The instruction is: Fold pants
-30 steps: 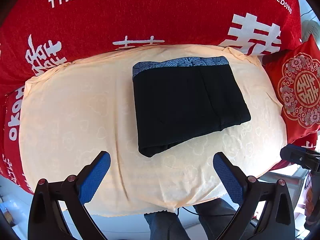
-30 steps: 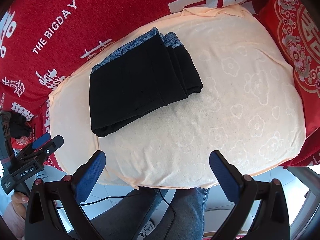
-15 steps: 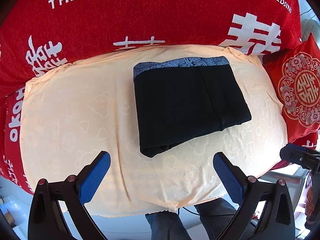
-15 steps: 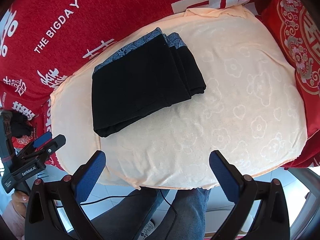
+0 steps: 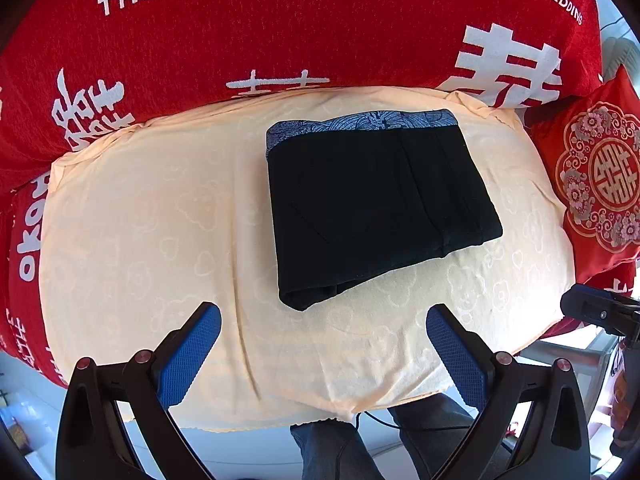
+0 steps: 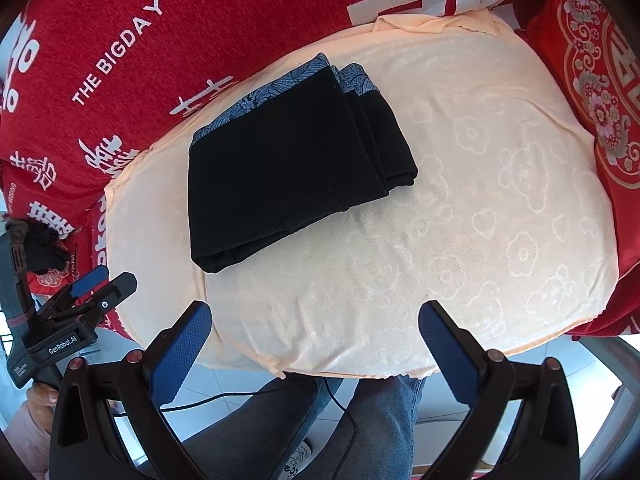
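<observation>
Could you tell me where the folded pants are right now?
The pants lie folded on the peach cloth, toward its far edge by the red blanket.

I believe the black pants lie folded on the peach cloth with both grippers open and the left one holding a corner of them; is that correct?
Not quite: the left gripper holds nothing, as the left wrist view shows. It hangs open short of the folded pants, which lie on the peach cloth. The right gripper is open too.

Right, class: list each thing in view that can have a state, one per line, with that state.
pants: folded into a compact stack, patterned blue waistband showing at the far edge, lying flat on the towel.
peach towel: spread out, lightly wrinkled, over the red cover.
left tool: open, empty, held clear of the pants.
right tool: open, empty, held clear of the pants.
</observation>
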`<act>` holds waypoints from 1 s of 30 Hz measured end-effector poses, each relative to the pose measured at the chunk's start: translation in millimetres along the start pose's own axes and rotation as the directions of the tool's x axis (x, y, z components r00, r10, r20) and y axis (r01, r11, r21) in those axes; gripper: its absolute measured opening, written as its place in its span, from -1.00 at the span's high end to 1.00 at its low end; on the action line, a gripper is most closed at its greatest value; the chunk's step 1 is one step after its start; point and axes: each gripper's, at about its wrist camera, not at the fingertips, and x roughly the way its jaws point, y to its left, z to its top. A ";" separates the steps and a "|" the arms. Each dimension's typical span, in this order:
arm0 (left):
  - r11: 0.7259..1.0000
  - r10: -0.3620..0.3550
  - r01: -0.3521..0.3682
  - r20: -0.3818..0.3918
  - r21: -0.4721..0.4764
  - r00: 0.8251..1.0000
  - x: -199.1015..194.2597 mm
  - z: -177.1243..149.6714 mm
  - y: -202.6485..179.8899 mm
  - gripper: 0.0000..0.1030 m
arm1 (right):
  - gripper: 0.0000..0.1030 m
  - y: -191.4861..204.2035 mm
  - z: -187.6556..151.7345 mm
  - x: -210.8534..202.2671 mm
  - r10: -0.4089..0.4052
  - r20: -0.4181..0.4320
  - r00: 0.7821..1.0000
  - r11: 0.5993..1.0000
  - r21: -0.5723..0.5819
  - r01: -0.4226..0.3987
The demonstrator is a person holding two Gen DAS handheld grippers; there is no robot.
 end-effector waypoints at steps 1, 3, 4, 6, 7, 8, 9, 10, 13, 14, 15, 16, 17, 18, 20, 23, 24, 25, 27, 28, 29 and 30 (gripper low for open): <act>1.000 0.001 -0.001 0.000 -0.001 1.000 0.0 -0.1 -0.1 -1.00 | -1.00 0.0 -0.1 -0.1 0.000 0.001 1.000 1.000 -0.001 0.000; 1.000 -0.001 0.001 0.000 -0.002 1.000 -0.3 0.0 0.1 -1.00 | -1.00 -0.4 -0.1 -0.5 -0.001 0.003 1.000 1.000 0.001 0.001; 1.000 -0.001 0.001 0.000 -0.004 1.000 -0.3 -0.5 0.0 -1.00 | -1.00 -0.6 -0.1 -0.4 0.001 0.004 1.000 1.000 0.004 -0.001; 1.000 0.000 0.000 -0.001 -0.003 1.000 -0.2 -1.2 0.6 -1.00 | -1.00 -1.3 0.0 0.1 0.007 0.001 1.000 1.000 0.008 -0.007; 1.000 0.001 -0.001 -0.001 -0.002 1.000 -0.1 -1.5 0.8 -1.00 | -1.00 -1.7 0.1 0.4 0.009 -0.001 1.000 1.000 0.009 -0.009; 1.000 0.001 -0.001 -0.002 -0.003 1.000 -0.1 -1.8 1.0 -1.00 | -1.00 -2.1 0.3 0.7 0.008 -0.001 1.000 1.000 0.009 -0.008; 1.000 0.001 -0.001 -0.002 -0.003 1.000 0.0 -1.8 1.0 -1.00 | -1.00 -2.3 0.2 0.8 0.008 0.000 1.000 1.000 0.009 -0.008; 1.000 0.002 -0.002 -0.003 -0.004 1.000 0.3 -2.1 1.0 -1.00 | -1.00 -2.7 0.4 1.0 0.009 -0.001 1.000 1.000 0.009 -0.009; 1.000 0.003 -0.003 -0.007 -0.005 1.000 1.3 -2.8 2.0 -1.00 | -1.00 -4.6 -0.2 2.0 0.014 -0.001 1.000 1.000 0.015 -0.014; 1.000 0.003 -0.003 -0.009 -0.006 1.000 1.6 -2.9 1.9 -1.00 | -1.00 -4.9 -0.2 2.3 0.015 -0.003 1.000 1.000 0.016 -0.015; 1.000 0.004 -0.004 -0.010 -0.007 1.000 2.0 -2.8 1.9 -1.00 | -1.00 -5.3 -0.3 2.8 0.019 -0.005 1.000 1.000 0.016 -0.019; 1.000 0.005 -0.005 -0.012 -0.008 1.000 2.5 -3.0 2.1 -1.00 | -1.00 -5.5 -0.3 3.1 0.020 -0.006 1.000 1.000 0.016 -0.020; 1.000 0.006 -0.006 -0.014 -0.010 1.000 3.0 -3.0 2.3 -1.00 | -1.00 -5.8 -0.5 3.7 0.020 -0.008 1.000 1.000 0.016 -0.020; 1.000 0.005 -0.006 -0.017 -0.012 1.000 3.5 -3.3 2.2 -1.00 | -1.00 -5.6 -0.8 4.2 0.022 -0.012 1.000 1.000 0.016 -0.022; 1.000 0.005 -0.006 -0.021 -0.015 1.000 4.5 -3.5 2.5 -1.00 | -1.00 -6.2 -0.9 5.4 0.026 -0.019 0.999 1.000 0.016 -0.026; 1.000 0.009 -0.010 -0.025 -0.017 1.000 5.1 -4.1 2.3 -1.00 | -1.00 -6.9 -0.9 6.9 0.030 -0.027 0.999 0.999 0.016 -0.029; 1.000 0.009 -0.010 -0.026 -0.019 1.000 5.4 -4.2 2.3 -1.00 | -1.00 -7.1 -1.1 6.9 0.029 -0.026 0.999 0.999 0.017 -0.029; 1.000 0.010 -0.010 -0.027 -0.019 1.000 5.6 -4.2 2.2 -1.00 | -1.00 -7.4 -0.9 6.9 0.029 -0.026 0.999 0.999 0.018 -0.028; 1.000 0.012 -0.013 -0.028 -0.019 1.000 6.2 -3.7 2.0 -1.00 | -1.00 -8.2 -0.5 7.2 0.033 -0.029 0.999 0.999 0.020 -0.033; 1.000 0.013 -0.014 -0.029 -0.018 1.000 6.6 -3.6 1.9 -1.00 | -1.00 -8.5 -0.2 7.0 0.037 -0.030 0.999 0.999 0.019 -0.036; 1.000 0.016 -0.016 -0.030 -0.017 0.999 7.3 -3.4 1.5 -1.00 | -1.00 -8.4 0.2 7.1 0.039 -0.032 0.999 0.999 0.017 -0.038; 1.000 0.020 -0.020 -0.032 -0.016 0.999 8.0 -3.1 1.1 -1.00 | -1.00 -8.4 0.5 7.1 0.038 -0.033 0.999 0.999 0.015 -0.038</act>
